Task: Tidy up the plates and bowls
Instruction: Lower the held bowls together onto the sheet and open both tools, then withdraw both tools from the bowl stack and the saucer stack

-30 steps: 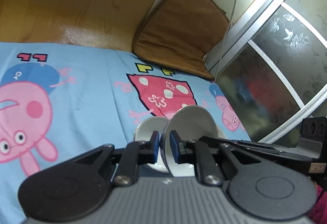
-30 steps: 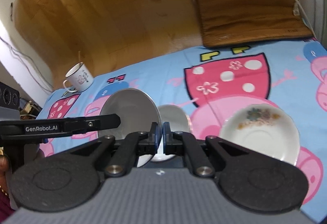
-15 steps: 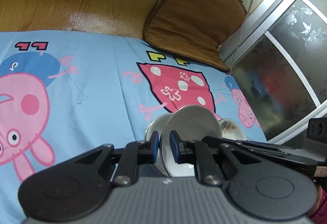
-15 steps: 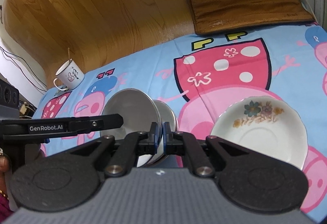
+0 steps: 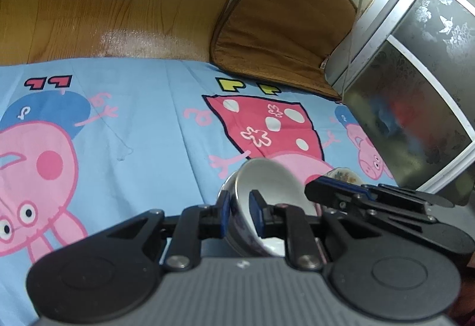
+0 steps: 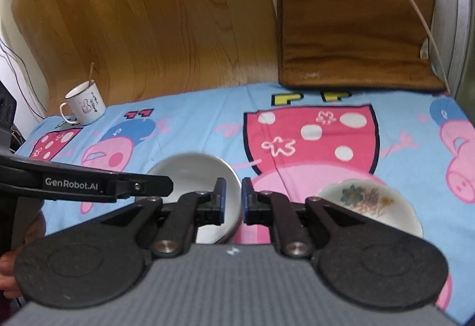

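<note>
Left claw (image 5: 240, 208): slightly parted, jaws just been opening, astride the rim of the white bowl (image 5: 267, 183), no evident pinch. Right claw (image 6: 233, 201): likewise parted, just been opening, astride the opposite rim. White bowl tilted, seemingly nested in a second bowl (image 5: 228, 190), on the blue cartoon sheet (image 5: 148, 132). Flowered plate (image 6: 371, 207) just beside.

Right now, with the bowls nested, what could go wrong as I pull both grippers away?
1. The left gripper and right gripper have just been opening, but the rim of the nested bowls sits between each pair of jaws; backing out sideways could hook it and tip the stack, which looks tilted.
2. The flowered plate lies close beside the right gripper; swinging that way could knock it.
</note>
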A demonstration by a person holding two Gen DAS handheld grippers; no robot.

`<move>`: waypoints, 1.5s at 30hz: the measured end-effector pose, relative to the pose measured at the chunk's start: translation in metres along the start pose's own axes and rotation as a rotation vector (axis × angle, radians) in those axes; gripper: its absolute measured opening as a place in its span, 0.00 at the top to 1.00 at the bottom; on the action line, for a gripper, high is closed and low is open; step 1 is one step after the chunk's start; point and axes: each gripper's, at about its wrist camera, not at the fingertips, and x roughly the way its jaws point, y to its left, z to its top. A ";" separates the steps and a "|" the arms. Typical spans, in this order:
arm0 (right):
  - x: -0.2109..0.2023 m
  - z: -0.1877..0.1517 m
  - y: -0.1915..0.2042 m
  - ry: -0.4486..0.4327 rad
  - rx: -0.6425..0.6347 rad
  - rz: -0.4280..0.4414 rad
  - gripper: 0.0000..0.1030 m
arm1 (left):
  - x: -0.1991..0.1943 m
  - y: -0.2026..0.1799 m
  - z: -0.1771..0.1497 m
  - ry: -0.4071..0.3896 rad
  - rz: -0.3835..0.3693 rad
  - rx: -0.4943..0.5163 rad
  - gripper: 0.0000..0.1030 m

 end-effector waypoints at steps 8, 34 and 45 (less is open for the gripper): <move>-0.012 -0.003 0.013 -0.031 -0.033 0.001 0.85 | -0.018 -0.007 -0.006 -0.068 0.094 0.071 0.76; -0.035 -0.035 0.030 0.006 0.051 0.073 0.77 | -0.045 0.004 -0.038 -0.159 0.299 0.172 0.61; -0.034 -0.069 0.020 0.014 0.236 0.123 0.62 | -0.055 0.023 -0.060 -0.197 0.328 0.162 0.25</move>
